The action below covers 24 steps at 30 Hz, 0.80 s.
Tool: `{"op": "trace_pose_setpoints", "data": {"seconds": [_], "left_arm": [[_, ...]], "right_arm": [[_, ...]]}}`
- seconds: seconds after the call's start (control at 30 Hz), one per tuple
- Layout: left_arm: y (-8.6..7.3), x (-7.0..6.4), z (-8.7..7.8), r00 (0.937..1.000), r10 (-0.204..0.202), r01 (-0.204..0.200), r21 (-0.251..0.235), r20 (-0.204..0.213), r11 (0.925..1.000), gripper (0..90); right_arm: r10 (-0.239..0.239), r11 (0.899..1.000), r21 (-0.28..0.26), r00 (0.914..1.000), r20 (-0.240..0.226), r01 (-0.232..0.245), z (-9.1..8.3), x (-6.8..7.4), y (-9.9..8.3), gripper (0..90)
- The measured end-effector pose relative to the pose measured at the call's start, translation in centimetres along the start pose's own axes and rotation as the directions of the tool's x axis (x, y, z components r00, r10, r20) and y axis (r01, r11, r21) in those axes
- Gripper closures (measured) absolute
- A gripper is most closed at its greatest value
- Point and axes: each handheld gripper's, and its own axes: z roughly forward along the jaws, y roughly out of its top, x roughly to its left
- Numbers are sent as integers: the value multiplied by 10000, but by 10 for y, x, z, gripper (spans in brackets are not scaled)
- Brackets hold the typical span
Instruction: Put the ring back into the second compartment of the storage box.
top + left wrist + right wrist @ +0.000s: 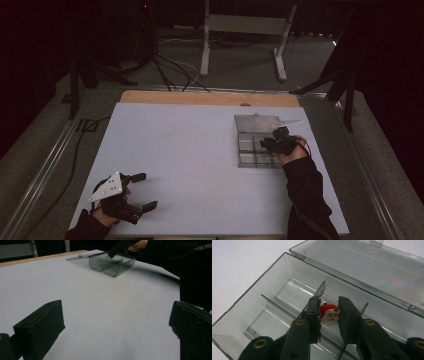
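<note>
A lab-like recording space is suggested: a white table (pixel 190 150) is ringed by dark curtains, floor cables (pixel 170 70) and metal stands (pixel 240 30).

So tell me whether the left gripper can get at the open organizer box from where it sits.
Probably yes: the left gripper is open and holds nothing, and bare table lies between it and the organizer box. But the right gripper is already over the box, holding a Santa charm.

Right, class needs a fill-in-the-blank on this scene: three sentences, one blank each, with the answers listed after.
1. The right gripper holds a small ____ figure between its jaws.
2. The clear plastic box has its lid ____.
3. The left gripper has its jaws wide ____ over the bare table.

Missing words: Santa; open; open
</note>
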Motion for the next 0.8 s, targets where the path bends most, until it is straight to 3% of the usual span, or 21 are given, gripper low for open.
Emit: {"op": "trace_pose_setpoints", "data": {"seconds": [0.4,0.67,0.7,0.77,0.8], "left_arm": [[0,0,0,10000,-3,3,5,9,10000,3],[0,0,0,10000,-1,1,-6,13,10000,4],[0,0,0,10000,5,-5,-6,6,10000,4],[0,0,0,10000,8,-8,-9,14,10000,4],[0,0,0,10000,20,-20,-15,13,10000,3]], "right_arm": [[-63,9989,463,10000,-9,63,10,-1,3,709],[-199,9990,388,9998,-63,201,7,-1,6,686],[-257,9990,366,9997,-53,258,7,-1,7,664],[-301,9995,31,9995,-33,301,3,-1,7,512],[-37,9999,-100,9999,-154,36,1,-1,7,464]]}}
